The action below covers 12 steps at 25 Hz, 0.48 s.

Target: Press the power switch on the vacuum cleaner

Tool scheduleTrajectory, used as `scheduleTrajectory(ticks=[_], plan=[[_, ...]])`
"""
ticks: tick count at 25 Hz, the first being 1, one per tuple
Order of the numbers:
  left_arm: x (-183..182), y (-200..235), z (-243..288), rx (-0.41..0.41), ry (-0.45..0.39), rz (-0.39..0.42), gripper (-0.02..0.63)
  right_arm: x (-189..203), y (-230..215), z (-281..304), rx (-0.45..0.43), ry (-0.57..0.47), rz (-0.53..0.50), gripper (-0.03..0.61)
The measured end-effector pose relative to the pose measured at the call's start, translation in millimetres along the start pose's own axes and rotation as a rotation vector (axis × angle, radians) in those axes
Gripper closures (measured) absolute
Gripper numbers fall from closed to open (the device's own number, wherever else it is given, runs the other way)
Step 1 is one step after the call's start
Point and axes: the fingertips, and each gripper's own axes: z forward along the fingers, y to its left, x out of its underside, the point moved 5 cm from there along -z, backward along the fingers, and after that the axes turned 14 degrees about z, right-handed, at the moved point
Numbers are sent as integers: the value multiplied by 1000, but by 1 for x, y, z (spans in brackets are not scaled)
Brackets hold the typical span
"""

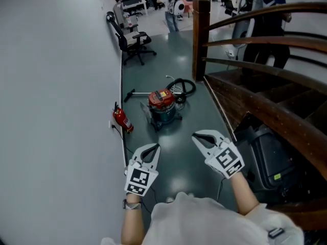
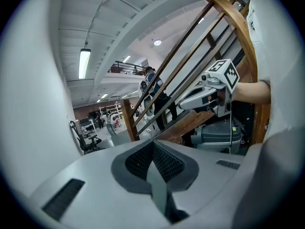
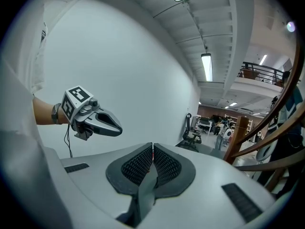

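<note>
Clearly left gripper [image 1: 153,148] fingers together, empty; right gripper [image 1: 196,136] likewise.

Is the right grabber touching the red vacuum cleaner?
Apart. The head view shows the right gripper held up near the person, with a wide stretch of dark floor between it and the vacuum cleaner.

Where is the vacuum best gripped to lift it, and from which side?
Probably the dark handle-like bar on its red lid, from above. The vacuum stands upright, lid up, its round body looks too wide to pinch, and the hose coils behind it.
</note>
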Motion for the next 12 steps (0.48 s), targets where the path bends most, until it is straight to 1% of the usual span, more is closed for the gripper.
scheduleTrajectory(ticks=[7,12], plan=[[-13,-5,19,-4,4,20,615,-1,-22,-4,-13,-12,-4,548],[-22,-11,31,-40,2,25,615,-2,-36,-9,-31,-33,1,548]])
